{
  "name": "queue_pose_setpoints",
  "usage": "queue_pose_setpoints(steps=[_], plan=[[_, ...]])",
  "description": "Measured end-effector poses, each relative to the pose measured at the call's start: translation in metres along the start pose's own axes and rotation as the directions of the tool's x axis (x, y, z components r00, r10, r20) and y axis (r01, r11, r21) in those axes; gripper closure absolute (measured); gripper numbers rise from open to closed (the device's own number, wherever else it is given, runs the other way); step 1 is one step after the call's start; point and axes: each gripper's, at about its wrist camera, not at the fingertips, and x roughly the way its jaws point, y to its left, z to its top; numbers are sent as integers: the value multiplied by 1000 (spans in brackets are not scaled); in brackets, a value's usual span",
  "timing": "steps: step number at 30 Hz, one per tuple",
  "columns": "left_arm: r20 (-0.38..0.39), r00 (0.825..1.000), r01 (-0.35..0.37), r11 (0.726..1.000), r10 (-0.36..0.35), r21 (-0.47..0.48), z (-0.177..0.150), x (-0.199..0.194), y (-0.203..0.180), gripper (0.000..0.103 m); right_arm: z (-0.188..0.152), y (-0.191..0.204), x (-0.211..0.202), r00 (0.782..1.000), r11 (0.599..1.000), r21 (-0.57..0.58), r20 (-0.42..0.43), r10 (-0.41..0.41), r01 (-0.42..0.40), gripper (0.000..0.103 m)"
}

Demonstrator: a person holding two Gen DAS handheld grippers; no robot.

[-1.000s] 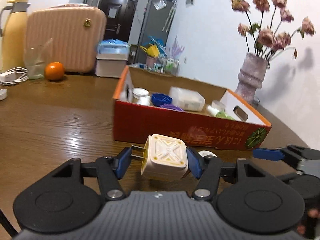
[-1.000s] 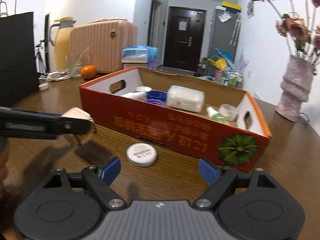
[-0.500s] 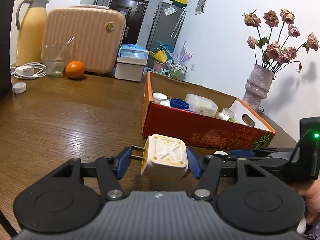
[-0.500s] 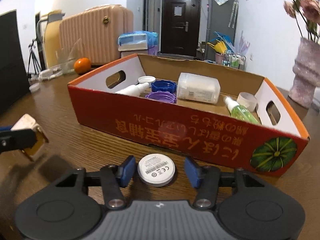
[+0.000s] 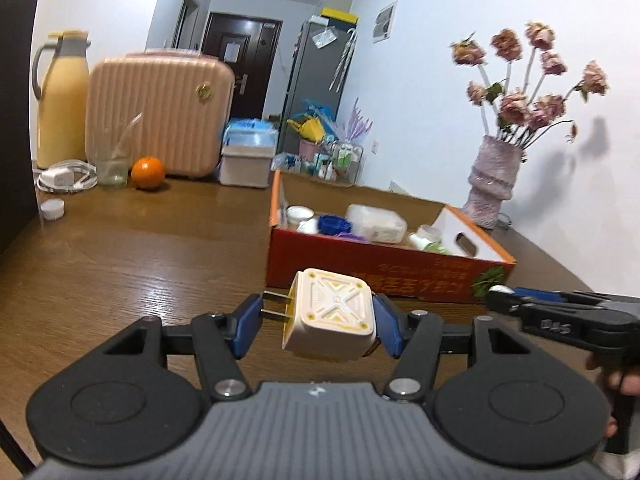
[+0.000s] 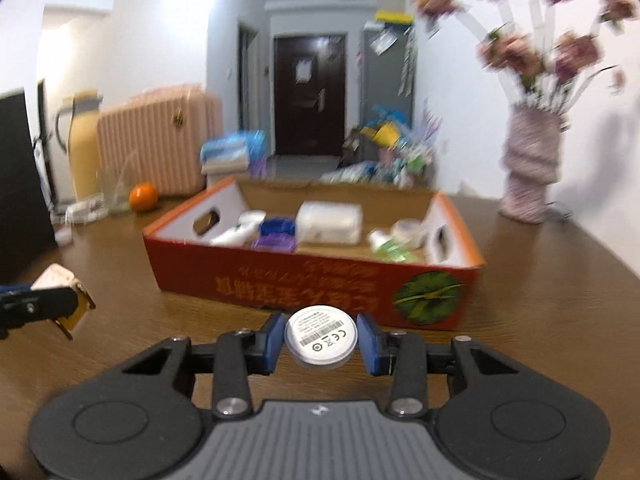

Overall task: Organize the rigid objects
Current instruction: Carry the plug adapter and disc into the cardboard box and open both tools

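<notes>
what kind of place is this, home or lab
Most likely a lived-in home: a wooden table holding a vase of dried flowers, with a pink suitcase and a fridge near a dark entrance door.

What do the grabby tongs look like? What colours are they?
Both tongs look alike. The left tongs and right tongs each have black plastic arms with silver screws, blue pads on the fingertips, two round black discs at the back, and a ribbed grey middle part with a tiny white logo. Seen from the side, the right tongs carry small pale lettering.
</notes>
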Motion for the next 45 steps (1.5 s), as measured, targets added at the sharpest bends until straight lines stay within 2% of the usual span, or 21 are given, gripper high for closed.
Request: queue_pose_setpoints(steps=[6, 11, 16, 21, 25, 28, 34, 37, 39, 42, 45], plan=[[21, 998, 50, 998, -51, 33, -7, -42, -34, 43, -16, -16, -87, 993, 998, 46, 106, -49, 44, 64], [18, 995, 91, 992, -93, 83, -14, -65, -63, 43, -28, -17, -132, 985, 999, 30, 163, -46, 42, 64], [23, 994, 103, 988, -106, 118, -16, -78, -81, 43, -40, -20, -143, 985, 999, 40, 169, -29, 23, 64], [11, 995, 96, 987, -98, 131, -13, -68, -86, 43, -42, -28, -139, 985, 998, 59, 170, -19, 9, 64], [7, 995, 93, 984, -95, 153, -1, -43, -89, 43, -33, -33, -121, 986, 999, 55, 166, -8, -1, 64], [0, 995, 95, 981, -97, 170, 20, -11, -89, 43, -18, -36, -99, 986, 999, 31, 165, 20, -25, 64], [-13, 996, 89, 974, -88, 209, 65, 77, -93, 43, 28, -49, -28, 986, 997, 1, 150, 71, -72, 64], [-56, 993, 109, 970, -99, 218, 78, 131, -95, 42, 51, -57, 22, 990, 996, -3, 108, 91, -91, 64], [-99, 987, 148, 962, -128, 231, 84, 164, -96, 42, 63, -62, 59, 992, 994, 13, 62, 108, -109, 64], [-165, 978, 164, 962, -129, 218, 95, 214, -91, 43, 71, -66, 106, 995, 995, -13, -18, 100, -100, 64], [-208, 969, 171, 967, -131, 188, 100, 249, -85, 43, 69, -68, 135, 991, 993, -30, -74, 112, -115, 64]])
